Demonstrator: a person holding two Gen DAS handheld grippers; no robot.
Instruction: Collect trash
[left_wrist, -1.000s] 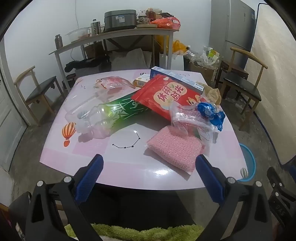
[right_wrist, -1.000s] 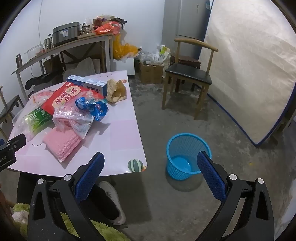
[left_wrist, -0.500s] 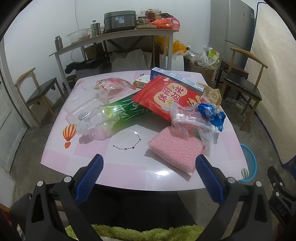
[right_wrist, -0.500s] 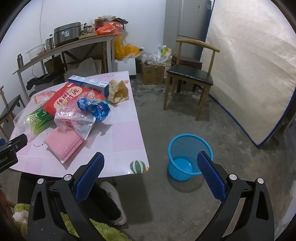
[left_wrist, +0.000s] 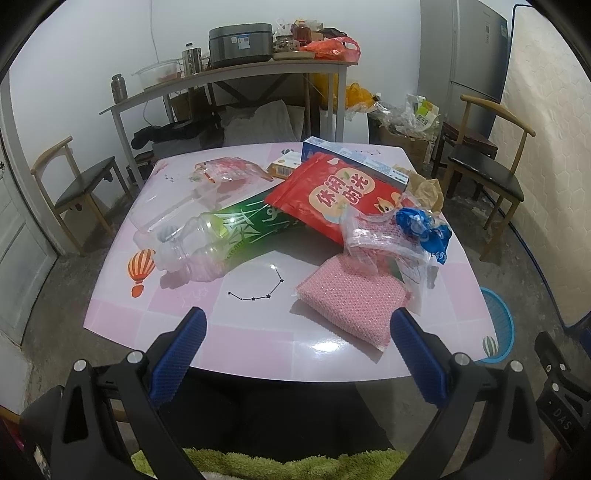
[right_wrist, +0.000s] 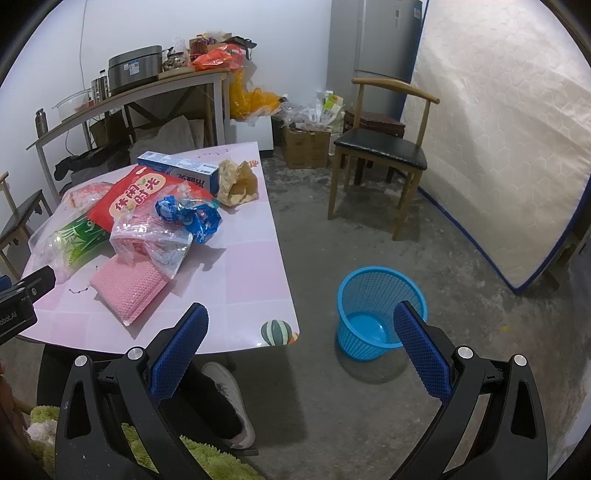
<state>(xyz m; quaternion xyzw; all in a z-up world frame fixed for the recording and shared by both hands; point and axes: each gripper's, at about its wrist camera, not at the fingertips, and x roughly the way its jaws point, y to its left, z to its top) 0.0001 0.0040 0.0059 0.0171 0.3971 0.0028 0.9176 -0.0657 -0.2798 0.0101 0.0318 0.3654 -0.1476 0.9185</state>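
Note:
Trash lies on a pink table (left_wrist: 258, 332): a pink mesh packet (left_wrist: 351, 299), a clear plastic bag (left_wrist: 384, 240), a blue wrapper (left_wrist: 424, 229), a red snack bag (left_wrist: 332, 195), a green wrapper (left_wrist: 251, 225), a clear bottle (left_wrist: 188, 251), a blue-white box (left_wrist: 354, 158) and crumpled brown paper (left_wrist: 428, 190). A blue basket (right_wrist: 376, 310) stands on the floor right of the table. My left gripper (left_wrist: 295, 350) is open and empty above the table's near edge. My right gripper (right_wrist: 299, 339) is open and empty, between the table corner and the basket.
A wooden chair (right_wrist: 380, 155) stands beyond the basket, a mattress (right_wrist: 498, 147) leans at the right. Another chair (left_wrist: 77, 188) is left of the table. A cluttered long table (left_wrist: 229, 77) and boxes stand at the back wall. A shoe (right_wrist: 229, 398) is under the table.
Both grippers have moved slightly forward toward the table; the view of the table has drawn a little closer. Nothing was grasped or moved.

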